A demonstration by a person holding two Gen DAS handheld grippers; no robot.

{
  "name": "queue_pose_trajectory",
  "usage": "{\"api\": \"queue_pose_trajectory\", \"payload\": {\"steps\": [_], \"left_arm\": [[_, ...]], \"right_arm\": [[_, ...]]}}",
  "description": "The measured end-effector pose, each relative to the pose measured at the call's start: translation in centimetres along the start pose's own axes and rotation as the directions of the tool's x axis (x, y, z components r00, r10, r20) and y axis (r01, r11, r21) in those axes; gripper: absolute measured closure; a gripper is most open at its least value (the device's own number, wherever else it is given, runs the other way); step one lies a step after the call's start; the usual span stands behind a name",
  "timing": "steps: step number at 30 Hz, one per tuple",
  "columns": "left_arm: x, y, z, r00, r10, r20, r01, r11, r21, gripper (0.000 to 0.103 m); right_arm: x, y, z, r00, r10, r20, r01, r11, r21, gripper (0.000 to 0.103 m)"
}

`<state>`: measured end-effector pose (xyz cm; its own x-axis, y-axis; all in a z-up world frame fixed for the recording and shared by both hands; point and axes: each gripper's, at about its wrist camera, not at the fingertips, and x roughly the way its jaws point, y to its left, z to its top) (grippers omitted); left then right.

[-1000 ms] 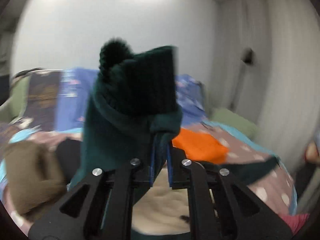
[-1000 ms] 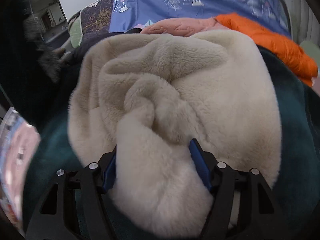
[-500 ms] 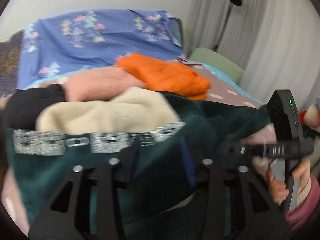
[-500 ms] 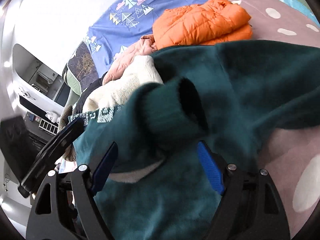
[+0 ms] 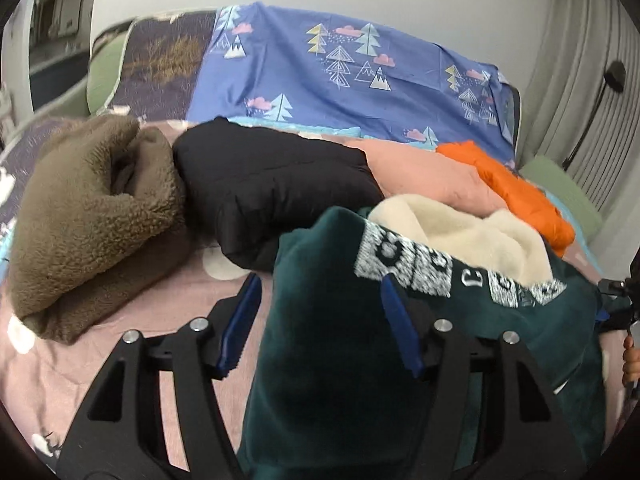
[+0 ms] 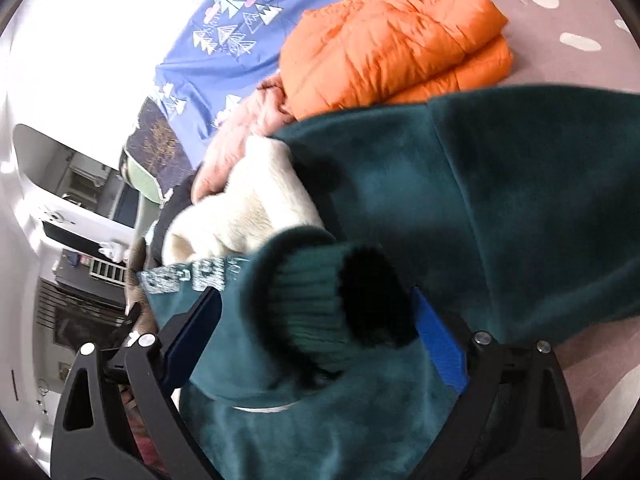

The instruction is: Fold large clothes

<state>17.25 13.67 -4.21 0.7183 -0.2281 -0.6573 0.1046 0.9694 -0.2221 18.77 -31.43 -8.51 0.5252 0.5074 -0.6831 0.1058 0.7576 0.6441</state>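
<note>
A large dark green fleece garment point(image 5: 320, 380) with cream lining point(image 5: 460, 232) and white lettering lies bunched on the bed. My left gripper point(image 5: 320, 320) points down over a fold of it, and its jaws are opening. The fold rises between the blue pads point(image 5: 240, 320), with bedcover showing between the left pad and the cloth. In the right wrist view the garment point(image 6: 520, 200) fills the frame. My right gripper point(image 6: 316, 340) stands wide, its jaws still opening. The ribbed green cuff point(image 6: 312, 308) lies loose between them, and neither pad presses it.
Folded clothes line the back of the bed: a brown fleece point(image 5: 92, 216), a black puffer point(image 5: 272, 192), a pink piece point(image 5: 420, 172) and an orange puffer point(image 6: 392, 40). A blue tree-print sheet point(image 5: 340, 72) lies behind them. The pink dotted bedcover point(image 5: 120, 360) shows at front left.
My left gripper let go of the green cuff it held up, and sank toward the bed with its jaws spreading. My right gripper left the cream lining, rolled, and widened around the cuff.
</note>
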Motion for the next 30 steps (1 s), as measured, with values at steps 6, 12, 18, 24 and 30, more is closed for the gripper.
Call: {"api": "queue_pose_trajectory", "payload": {"steps": [6, 12, 18, 24, 30], "left_arm": [[5.0, -1.4, 0.7, 0.994, 0.008, -0.106, -0.001, 0.998, 0.067, 0.090], [1.5, 0.0, 1.7, 0.998, 0.022, 0.063, -0.022, 1.000, -0.015, 0.091], [3.8, 3.7, -0.2, 1.000, -0.012, -0.010, 0.011, 0.995, -0.096, 0.079], [1.9, 2.0, 0.5, 0.998, 0.046, 0.038, -0.044, 0.998, -0.039, 0.041], [-2.4, -1.3, -0.1, 0.991, -0.029, 0.131, 0.024, 0.999, 0.042, 0.034]], "right_arm": [[2.8, 1.4, 0.7, 0.995, -0.042, -0.092, 0.038, 0.998, -0.044, 0.088], [-5.7, 7.5, -0.3, 0.955, 0.163, 0.249, -0.068, 0.935, -0.349, 0.100], [-0.5, 2.9, -0.4, 0.960, -0.207, 0.190, 0.256, 0.923, -0.287, 0.100], [-1.4, -0.7, -0.9, 0.988, -0.024, 0.150, 0.043, 0.991, -0.125, 0.047], [0.6, 3.7, 0.1, 0.991, -0.043, 0.129, 0.081, 0.951, -0.300, 0.011]]}}
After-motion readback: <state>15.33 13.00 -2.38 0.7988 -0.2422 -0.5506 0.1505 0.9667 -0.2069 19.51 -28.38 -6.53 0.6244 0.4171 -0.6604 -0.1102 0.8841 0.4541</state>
